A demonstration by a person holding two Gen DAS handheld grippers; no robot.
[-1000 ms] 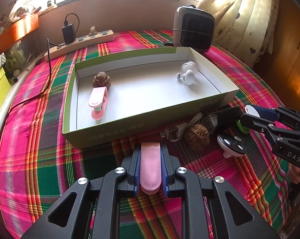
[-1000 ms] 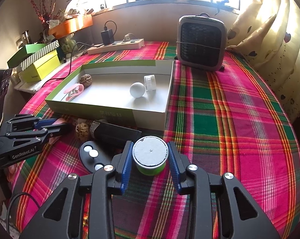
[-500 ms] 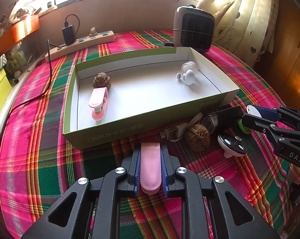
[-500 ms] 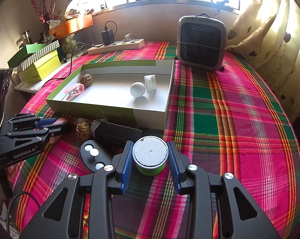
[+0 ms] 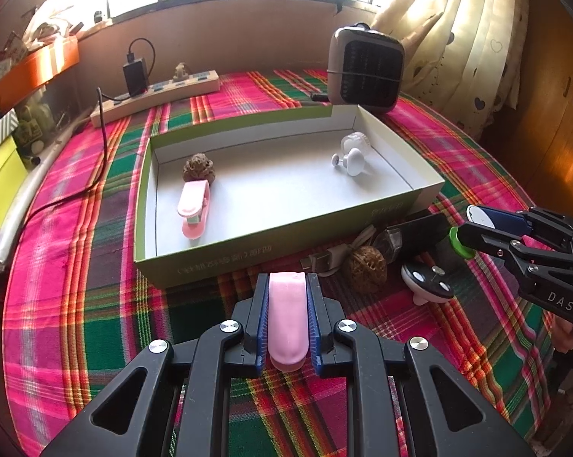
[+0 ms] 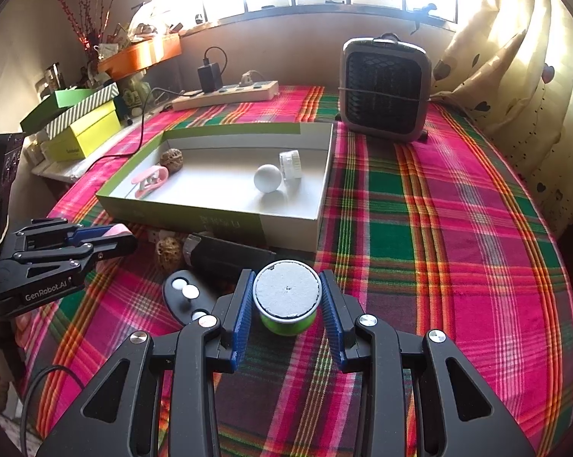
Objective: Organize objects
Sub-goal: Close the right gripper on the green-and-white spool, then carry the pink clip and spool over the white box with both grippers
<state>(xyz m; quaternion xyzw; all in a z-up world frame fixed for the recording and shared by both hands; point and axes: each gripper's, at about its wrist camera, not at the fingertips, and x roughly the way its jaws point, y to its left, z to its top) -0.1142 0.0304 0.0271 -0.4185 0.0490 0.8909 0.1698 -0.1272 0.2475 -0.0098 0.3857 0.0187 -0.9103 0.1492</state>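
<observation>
Nothing's really changed over the last second – both hands are parked just in front of the box [image 5: 286, 243]. The left gripper [image 5: 287, 318] has its fingers narrow, clamped on a pink clip [image 5: 287, 320]; another clip already sits inside the box. The right gripper [image 6: 287, 304] holds a green spool [image 6: 287, 301] near the box's front right corner. Looks like both pickups are done – drops into the box come next.

You are working in a home: plaid tablecloth [image 6: 457, 228], heart-print curtain [image 6: 522, 87], small heater [image 6: 385, 87], cluttered window ledge [image 6: 141, 49].
</observation>
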